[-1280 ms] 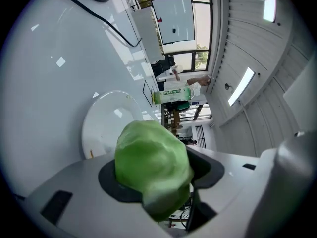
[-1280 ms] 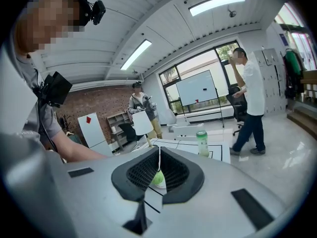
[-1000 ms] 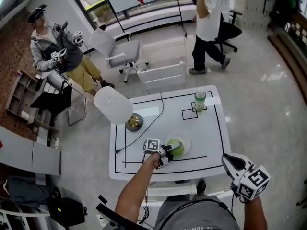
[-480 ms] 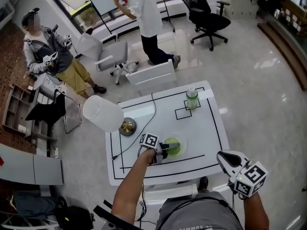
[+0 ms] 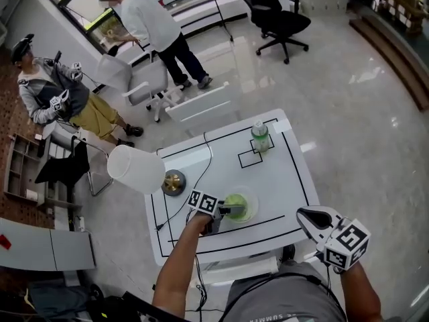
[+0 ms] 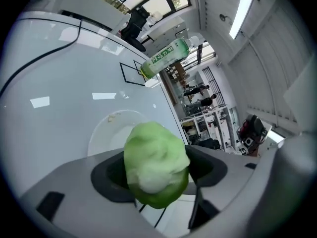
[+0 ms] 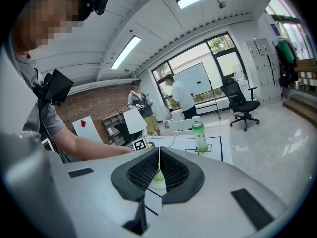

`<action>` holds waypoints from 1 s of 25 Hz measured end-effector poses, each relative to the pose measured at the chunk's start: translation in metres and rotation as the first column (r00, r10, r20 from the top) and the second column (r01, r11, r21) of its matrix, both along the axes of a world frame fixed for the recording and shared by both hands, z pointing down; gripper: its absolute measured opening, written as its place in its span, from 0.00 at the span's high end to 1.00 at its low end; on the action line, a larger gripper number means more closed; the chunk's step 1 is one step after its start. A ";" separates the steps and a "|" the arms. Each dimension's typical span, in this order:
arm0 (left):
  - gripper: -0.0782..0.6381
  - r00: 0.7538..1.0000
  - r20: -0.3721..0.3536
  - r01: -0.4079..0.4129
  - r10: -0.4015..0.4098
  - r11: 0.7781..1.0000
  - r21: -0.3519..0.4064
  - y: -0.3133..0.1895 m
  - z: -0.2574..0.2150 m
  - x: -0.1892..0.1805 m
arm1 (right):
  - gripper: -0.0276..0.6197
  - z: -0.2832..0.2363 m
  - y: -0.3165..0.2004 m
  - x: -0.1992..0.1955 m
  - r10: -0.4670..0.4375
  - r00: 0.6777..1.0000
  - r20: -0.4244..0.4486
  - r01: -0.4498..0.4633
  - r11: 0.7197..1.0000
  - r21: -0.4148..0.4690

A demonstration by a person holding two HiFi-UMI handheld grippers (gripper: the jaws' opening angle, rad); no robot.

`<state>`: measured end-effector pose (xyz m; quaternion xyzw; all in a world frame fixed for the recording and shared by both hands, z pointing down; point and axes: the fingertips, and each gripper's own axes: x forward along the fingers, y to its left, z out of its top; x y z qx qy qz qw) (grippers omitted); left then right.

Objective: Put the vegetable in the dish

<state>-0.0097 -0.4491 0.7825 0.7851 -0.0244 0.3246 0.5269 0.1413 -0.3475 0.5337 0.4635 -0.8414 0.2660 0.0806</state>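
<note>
White table (image 5: 285,173) with black taped lines; left tongs (image 5: 228,210) work near its front edge. Their jaws have just been opening, with the green vegetable (image 6: 156,165) between the pads, loose rather than squeezed, over the pale dish (image 5: 253,200). The right tongs (image 7: 158,175) have their jaws together and empty, off the table's near right corner. A green bottle (image 5: 260,137) stands upright at the far side.
</note>
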 end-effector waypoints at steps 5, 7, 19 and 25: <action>0.39 0.999 0.035 0.036 -0.039 0.996 0.083 -0.010 0.007 -0.011 | 0.95 0.001 -0.004 -0.005 -0.015 1.000 0.006 0.015 1.000 -0.009; 0.38 0.998 0.033 0.047 -0.051 0.993 0.104 -0.010 0.009 -0.010 | 0.95 0.001 -0.006 -0.007 -0.018 1.000 0.008 0.018 1.000 -0.011; 0.36 0.986 0.052 0.141 -0.157 0.961 0.238 -0.017 0.007 -0.011 | 0.95 0.002 -0.015 -0.007 -0.044 0.999 0.018 0.045 0.999 -0.017; 0.36 0.982 0.063 0.156 -0.179 0.950 0.270 -0.017 -0.001 -0.004 | 0.95 -0.014 -0.008 0.002 -0.041 0.999 0.022 0.042 0.999 -0.013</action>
